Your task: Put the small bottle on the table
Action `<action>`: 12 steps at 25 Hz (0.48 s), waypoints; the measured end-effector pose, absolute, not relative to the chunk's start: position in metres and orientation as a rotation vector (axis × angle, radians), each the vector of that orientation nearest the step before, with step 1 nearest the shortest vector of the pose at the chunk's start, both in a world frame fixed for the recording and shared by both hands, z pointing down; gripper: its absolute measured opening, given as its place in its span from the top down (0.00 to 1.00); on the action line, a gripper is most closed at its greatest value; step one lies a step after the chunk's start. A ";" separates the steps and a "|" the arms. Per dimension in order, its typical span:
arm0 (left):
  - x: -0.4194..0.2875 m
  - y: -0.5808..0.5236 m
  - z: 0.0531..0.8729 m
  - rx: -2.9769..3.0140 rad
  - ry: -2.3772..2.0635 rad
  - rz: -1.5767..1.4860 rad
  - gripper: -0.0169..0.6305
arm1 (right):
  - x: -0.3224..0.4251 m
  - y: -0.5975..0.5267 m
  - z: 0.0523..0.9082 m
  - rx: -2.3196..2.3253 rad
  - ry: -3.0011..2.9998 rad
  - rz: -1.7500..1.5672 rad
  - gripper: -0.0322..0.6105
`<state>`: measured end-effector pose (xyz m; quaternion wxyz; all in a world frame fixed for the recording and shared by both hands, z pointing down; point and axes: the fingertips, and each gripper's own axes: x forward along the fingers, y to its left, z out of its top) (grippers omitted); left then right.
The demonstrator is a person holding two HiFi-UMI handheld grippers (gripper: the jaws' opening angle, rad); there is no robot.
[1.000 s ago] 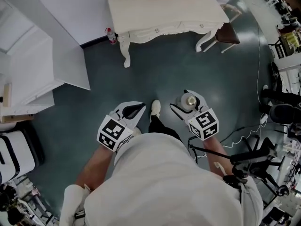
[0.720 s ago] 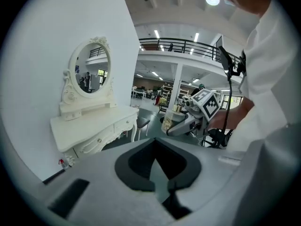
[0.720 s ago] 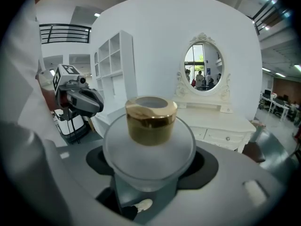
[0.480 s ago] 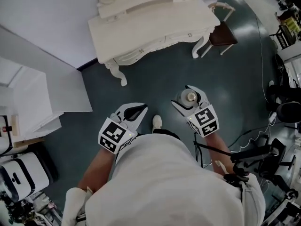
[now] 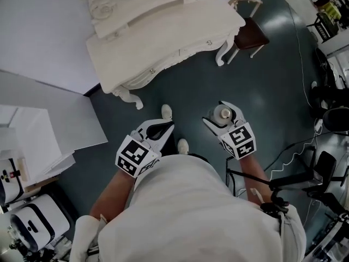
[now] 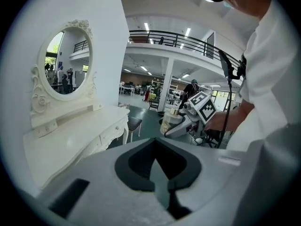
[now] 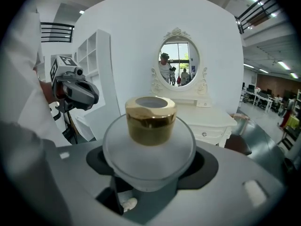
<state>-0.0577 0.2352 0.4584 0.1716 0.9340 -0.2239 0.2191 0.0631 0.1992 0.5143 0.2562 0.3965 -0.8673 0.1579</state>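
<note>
right hand-held gripper (image 5: pixel 222 115) is clamped around the fat frosted body of the small bottle (image 7: pixel 149 147), jaws spread wide to fit it. gripping it low like that leaves the gold cap (image 7: pixel 150 119) sticking up free and keeps the bottle upright, so i reckon the base can go down flat without any re-gripping.

left hand-held gripper (image 5: pixel 159 130) has its jaws together with nothing in them. it's just parked alongside, near the right one but not touching, probably to stay out of the way since this is a one-handed job.

further out: the bottle hangs over the dark green floor (image 5: pixel 191 91), above the person's shoes (image 5: pixel 167 111), and well apart from the white counter (image 5: pixel 163 31) with the carved legs. so i'd call this the carry part, with the bottle not placed yet. the oval mirror (image 7: pixel 178 62) stands at the back of that counter, and a chair (image 5: pixel 251 37) with a dark seat is tucked by its right end. the top looks bare, so there's plenty of landing room.
</note>
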 end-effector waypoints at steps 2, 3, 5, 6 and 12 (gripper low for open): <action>-0.055 0.214 0.460 2.661 -0.613 0.604 0.97 | 0.067 0.182 0.515 1.098 -2.334 0.433 0.42; -0.055 0.205 0.459 2.669 -0.601 0.592 0.97 | 0.069 0.174 0.514 1.109 -2.325 0.431 0.42; -0.055 0.185 0.457 2.678 -0.578 0.574 0.97 | 0.070 0.158 0.508 1.129 -2.310 0.430 0.42; -0.055 0.172 0.457 2.678 -0.569 0.570 0.97 | 0.070 0.147 0.504 1.138 -2.304 0.428 0.42; -0.052 0.083 0.437 2.730 -0.528 0.551 0.97 | 0.074 0.060 0.489 1.193 -2.280 0.405 0.42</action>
